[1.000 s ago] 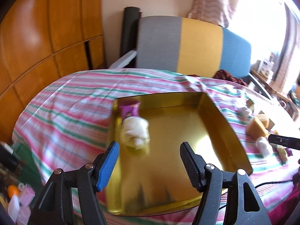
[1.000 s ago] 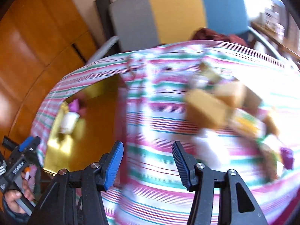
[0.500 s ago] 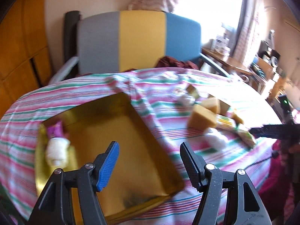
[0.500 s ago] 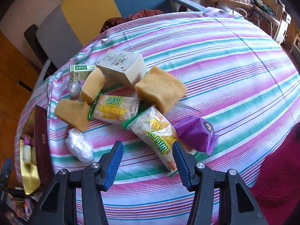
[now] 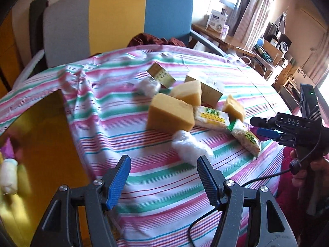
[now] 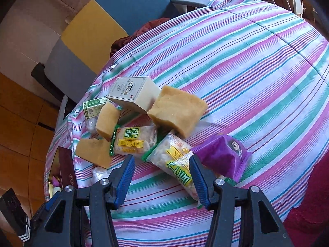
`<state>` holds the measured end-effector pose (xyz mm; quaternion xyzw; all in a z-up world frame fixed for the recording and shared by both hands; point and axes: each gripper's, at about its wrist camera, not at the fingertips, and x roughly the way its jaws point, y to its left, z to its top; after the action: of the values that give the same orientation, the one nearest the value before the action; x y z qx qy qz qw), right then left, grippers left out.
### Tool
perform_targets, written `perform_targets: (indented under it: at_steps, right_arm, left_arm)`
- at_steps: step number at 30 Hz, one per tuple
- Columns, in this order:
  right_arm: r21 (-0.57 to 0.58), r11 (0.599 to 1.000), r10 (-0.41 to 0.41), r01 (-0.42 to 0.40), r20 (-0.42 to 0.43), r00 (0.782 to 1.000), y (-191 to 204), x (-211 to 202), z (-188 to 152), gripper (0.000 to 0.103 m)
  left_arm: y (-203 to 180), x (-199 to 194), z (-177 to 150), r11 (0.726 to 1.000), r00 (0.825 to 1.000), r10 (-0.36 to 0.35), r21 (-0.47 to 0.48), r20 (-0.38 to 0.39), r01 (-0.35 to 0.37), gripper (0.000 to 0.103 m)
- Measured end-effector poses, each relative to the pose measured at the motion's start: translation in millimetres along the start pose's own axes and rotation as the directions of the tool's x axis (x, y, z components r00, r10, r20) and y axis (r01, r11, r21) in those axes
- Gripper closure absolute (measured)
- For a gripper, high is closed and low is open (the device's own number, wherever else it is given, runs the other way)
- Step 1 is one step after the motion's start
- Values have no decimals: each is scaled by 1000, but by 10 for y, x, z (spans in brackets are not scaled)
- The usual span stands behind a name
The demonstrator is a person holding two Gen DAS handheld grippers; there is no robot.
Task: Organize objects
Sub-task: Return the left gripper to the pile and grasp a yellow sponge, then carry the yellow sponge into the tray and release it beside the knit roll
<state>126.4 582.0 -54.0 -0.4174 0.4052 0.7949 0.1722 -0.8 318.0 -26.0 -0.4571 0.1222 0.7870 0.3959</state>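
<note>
A pile of objects lies on the striped tablecloth [image 6: 257, 65]: yellow sponge blocks [image 5: 170, 115] [image 6: 176, 110], two snack packets [image 6: 134, 141] [image 6: 174, 162], a purple packet [image 6: 222, 158], a white box [image 6: 133, 93], a green box [image 6: 93, 106] and white wrapped lumps [image 5: 190, 147]. A gold tin tray [image 5: 41, 135] at the left holds a white lump [image 5: 8, 175]. My left gripper [image 5: 163, 171] is open and empty, just short of the near white lump. My right gripper [image 6: 161, 173] is open, its jaws either side of the nearer snack packet's end. It also shows in the left wrist view [image 5: 267, 127].
A grey, yellow and blue chair [image 5: 115, 18] stands behind the table, with a dark red cloth [image 5: 156, 40] on its seat. Shelves and a desk with clutter [image 5: 273, 47] stand at the right. Wooden panelling [image 6: 18, 123] is at the left.
My left gripper has swung right from over the gold tray toward the pile. My right gripper has moved in close to the nearer snack packet. Both stayed open.
</note>
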Motion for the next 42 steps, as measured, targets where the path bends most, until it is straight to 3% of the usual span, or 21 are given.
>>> perform_targets:
  at_steps: [4, 10, 15, 24, 25, 26, 27, 28, 30, 34, 42]
  right_arm:
    - [-2, 1000, 7, -7, -1, 1000, 4, 13, 11, 48]
    - [-4, 1000, 28, -28, 2, 1000, 15, 10, 23, 48]
    - [1, 998, 56, -56, 14, 998, 10, -19, 33, 46]
    - [10, 997, 79, -79, 28, 997, 1, -43, 59, 44]
    - [10, 997, 79, -79, 31, 996, -3, -47, 61, 44]
    - [6, 997, 79, -79, 31, 996, -4, -53, 62, 44]
    - [2, 997, 78, -78, 34, 996, 1, -57, 64, 44]
    - [-5, 997, 76, -76, 34, 996, 10, -57, 66, 44]
    - [-25, 998, 64, -63, 31, 997, 49, -45, 63, 44]
    - [-76, 997, 11, -10, 13, 1000, 128, 13, 51, 44]
    - [-131, 981, -146, 141, -35, 989, 185, 218, 46, 39]
  left_arm:
    - [-52, 162, 126, 1000, 1000, 25, 5, -18, -25, 35]
    - [-144, 346, 343, 989, 995, 99, 109, -10, -97, 5]
    - [-239, 545, 519, 971, 990, 142, 194, -8, -138, 0]
    - [-384, 1108, 700, 936, 978, 195, 313, -76, -162, 0]
    - [-351, 1171, 701, 939, 977, 196, 302, -83, -163, 5]
    - [-310, 1207, 703, 946, 978, 190, 282, -90, -158, 17]
    - [-261, 1212, 701, 961, 982, 154, 248, -109, -123, 22]
    - [-238, 1192, 694, 970, 985, 126, 222, -117, -97, 26]
    - [-244, 1113, 658, 966, 987, 144, 228, -77, -123, 27]
    - [-190, 869, 616, 977, 994, 100, 194, -34, -91, 28]
    - [-119, 435, 479, 987, 998, 51, 153, 34, -55, 28]
